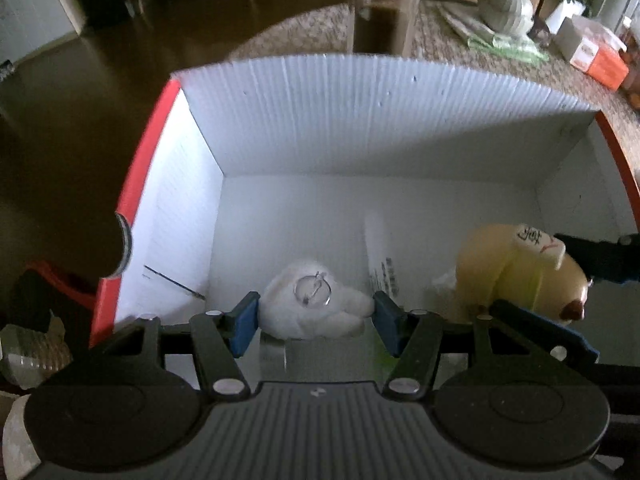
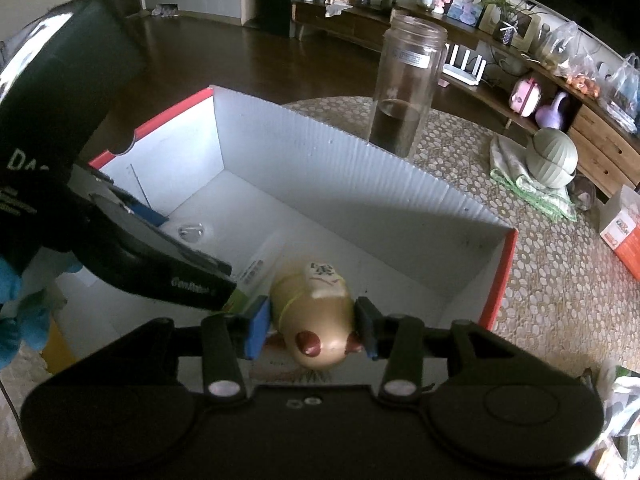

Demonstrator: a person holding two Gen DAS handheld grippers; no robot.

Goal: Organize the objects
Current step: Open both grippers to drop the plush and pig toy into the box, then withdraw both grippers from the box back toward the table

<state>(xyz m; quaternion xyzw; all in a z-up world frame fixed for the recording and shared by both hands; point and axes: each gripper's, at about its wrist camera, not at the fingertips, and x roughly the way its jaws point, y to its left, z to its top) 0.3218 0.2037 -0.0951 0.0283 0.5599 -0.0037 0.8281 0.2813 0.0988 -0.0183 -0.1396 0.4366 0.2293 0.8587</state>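
A white cardboard box with red outer sides stands open on the table; it also shows in the right wrist view. My left gripper is inside the box, shut on a white plush toy with a metal key ring on top. My right gripper is shut on a yellow plush toy with a white tile on its head, held low inside the box. The yellow toy also shows in the left wrist view, to the right of the white one.
A white packet lies on the box floor. A tall glass jar with dark liquid stands behind the box. A green round object on a cloth and an orange-white carton sit at the right on the woven table mat.
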